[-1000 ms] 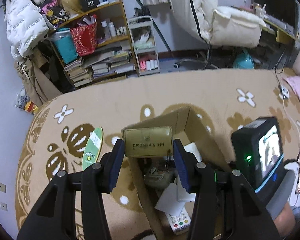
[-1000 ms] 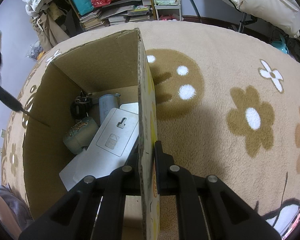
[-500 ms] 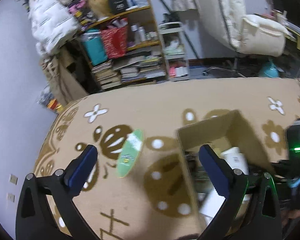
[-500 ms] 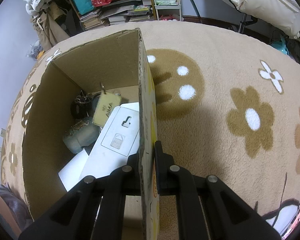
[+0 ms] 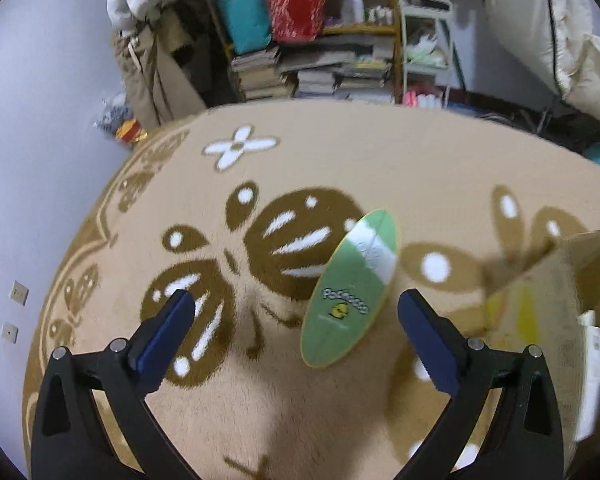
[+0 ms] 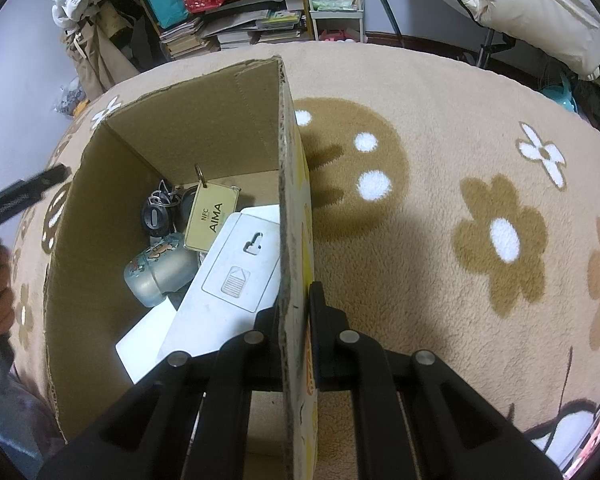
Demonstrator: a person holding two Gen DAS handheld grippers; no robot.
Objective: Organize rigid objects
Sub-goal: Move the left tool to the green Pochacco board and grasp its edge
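Left wrist view: my left gripper [image 5: 292, 316] no longer holds the gold NFC card; its jaws now stand wide apart and empty, and it has swung away from the cardboard box [image 5: 548, 304] toward the green oval board [image 5: 350, 290], which lies flat on the carpet [image 5: 340, 152] just beyond the fingertips, nearer the right finger. I judge this board to be the next item to collect. The box edge sits at the right of the view. Far behind, a cluttered shelf [image 5: 332, 40] holds stacked books and bags. Right wrist view: my right gripper [image 6: 294, 304] stays clenched on the near right wall of the cardboard box [image 6: 180, 128], steadying it. The gold NFC card [image 6: 212, 216] now rests inside, leaning on a white flat device [image 6: 236, 276], beside a pale jar [image 6: 160, 272] and a dark key fob [image 6: 156, 216]. The carpet [image 6: 460, 120] is beige with brown flowers.
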